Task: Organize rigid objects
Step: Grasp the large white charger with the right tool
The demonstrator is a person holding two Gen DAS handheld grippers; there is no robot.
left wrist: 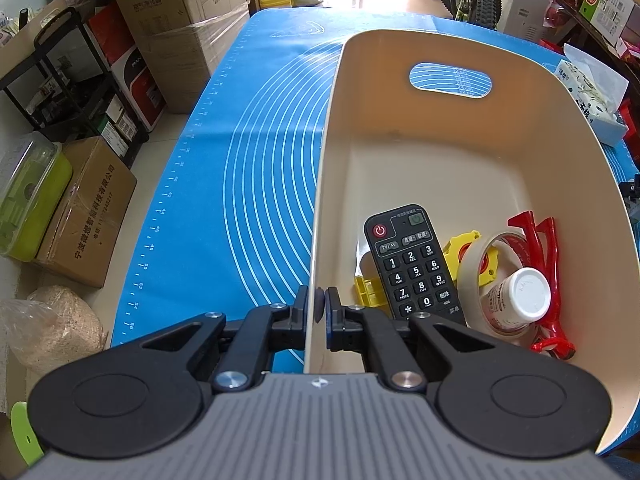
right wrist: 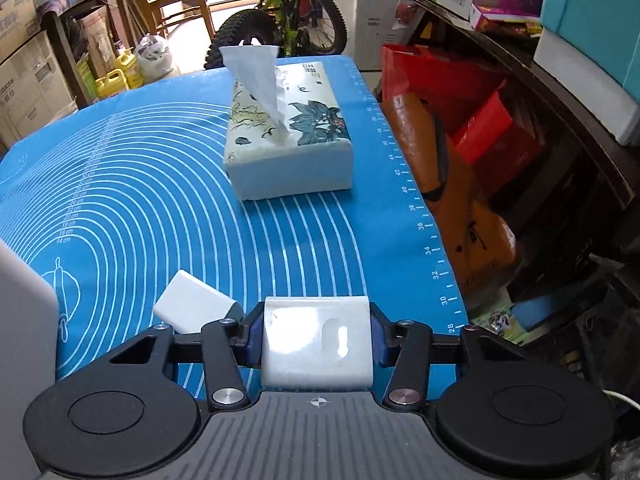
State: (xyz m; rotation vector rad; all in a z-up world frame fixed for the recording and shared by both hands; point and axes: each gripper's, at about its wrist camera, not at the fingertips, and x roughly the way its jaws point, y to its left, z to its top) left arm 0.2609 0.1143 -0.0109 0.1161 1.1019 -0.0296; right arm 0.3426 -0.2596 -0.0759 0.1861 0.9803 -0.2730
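While my left gripper (left wrist: 320, 304) pinches the near wall of the cream bin (left wrist: 520, 152), my right gripper (right wrist: 316, 340) clamps a white block (right wrist: 316, 344) across its width. From the right fingers the bin (right wrist: 20, 340) lies at nine o'clock, so the carry goes left. A second white block (right wrist: 192, 304) lies on the blue mat (right wrist: 160, 200) at ten o'clock.

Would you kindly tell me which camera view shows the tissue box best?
The right wrist view: the tissue box lies whole on the blue mat, its top print and a tissue sticking up plainly visible. The left wrist view catches only part of it at the right edge, behind the cream bin.
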